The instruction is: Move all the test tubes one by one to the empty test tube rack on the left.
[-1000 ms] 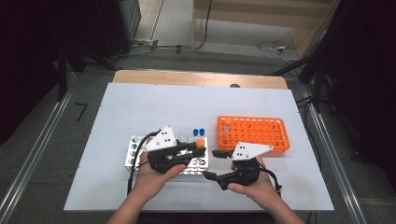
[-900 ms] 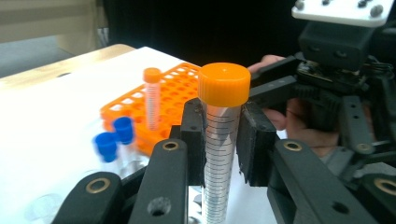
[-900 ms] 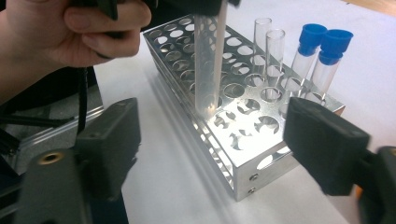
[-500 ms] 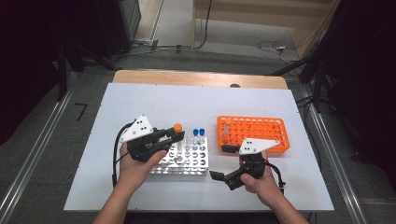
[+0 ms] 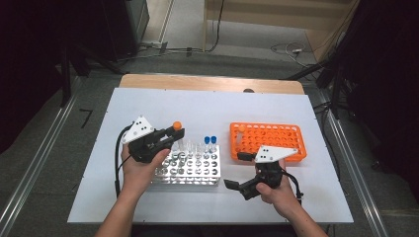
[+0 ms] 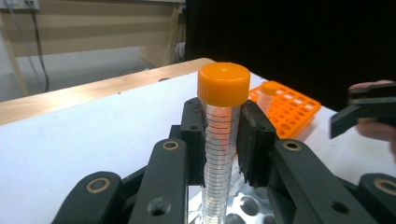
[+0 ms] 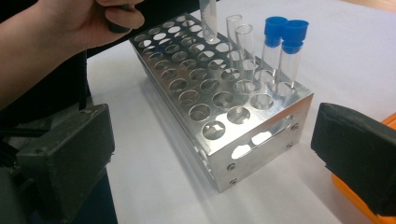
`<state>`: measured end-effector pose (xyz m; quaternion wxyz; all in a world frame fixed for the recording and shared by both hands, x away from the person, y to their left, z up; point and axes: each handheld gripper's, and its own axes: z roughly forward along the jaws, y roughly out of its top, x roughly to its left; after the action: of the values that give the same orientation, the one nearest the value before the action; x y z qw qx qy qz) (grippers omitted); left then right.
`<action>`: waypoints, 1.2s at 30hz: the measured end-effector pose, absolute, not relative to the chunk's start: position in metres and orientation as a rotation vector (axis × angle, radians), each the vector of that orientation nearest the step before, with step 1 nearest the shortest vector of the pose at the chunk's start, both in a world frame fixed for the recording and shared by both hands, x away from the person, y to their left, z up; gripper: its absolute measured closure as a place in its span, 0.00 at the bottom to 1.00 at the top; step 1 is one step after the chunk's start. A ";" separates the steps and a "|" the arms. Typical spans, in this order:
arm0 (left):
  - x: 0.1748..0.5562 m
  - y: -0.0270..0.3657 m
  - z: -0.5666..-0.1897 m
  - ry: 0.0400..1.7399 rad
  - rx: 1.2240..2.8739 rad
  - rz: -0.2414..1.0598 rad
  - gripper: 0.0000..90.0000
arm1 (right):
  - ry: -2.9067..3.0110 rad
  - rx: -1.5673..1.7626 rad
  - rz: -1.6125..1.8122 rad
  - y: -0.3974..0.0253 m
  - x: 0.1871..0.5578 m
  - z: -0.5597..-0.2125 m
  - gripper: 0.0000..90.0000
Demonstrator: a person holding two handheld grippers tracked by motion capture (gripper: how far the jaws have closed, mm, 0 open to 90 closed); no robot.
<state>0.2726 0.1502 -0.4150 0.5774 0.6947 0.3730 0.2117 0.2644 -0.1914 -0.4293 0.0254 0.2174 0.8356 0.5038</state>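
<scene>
The orange-capped graduated tube stands upright, clamped between the fingers of the left gripper, held above the rear left part of the aluminium tube rack. Two blue-capped tubes stand at the rack's rear right corner. To the right of the rack, the right gripper hovers over the tabletop with fingers apart, before the orange rack.

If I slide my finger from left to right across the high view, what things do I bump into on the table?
Left gripper holding the orange-capped tube → metal rack → two blue-capped tubes → right gripper → orange rack.
</scene>
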 end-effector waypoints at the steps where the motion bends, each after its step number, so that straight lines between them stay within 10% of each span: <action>1: 0.274 0.150 -0.417 0.888 1.623 0.499 0.83 | 2.581 0.674 1.556 -0.192 0.265 -0.429 0.00; 36: 0.277 0.134 -0.434 0.993 1.769 0.494 0.78 | 2.540 0.694 1.543 -0.199 0.268 -0.430 0.00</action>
<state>0.2768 0.1340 -0.4342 0.5029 0.7322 0.4113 0.2044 0.2683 -0.1994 -0.4297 0.0448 0.2272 0.8314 0.5051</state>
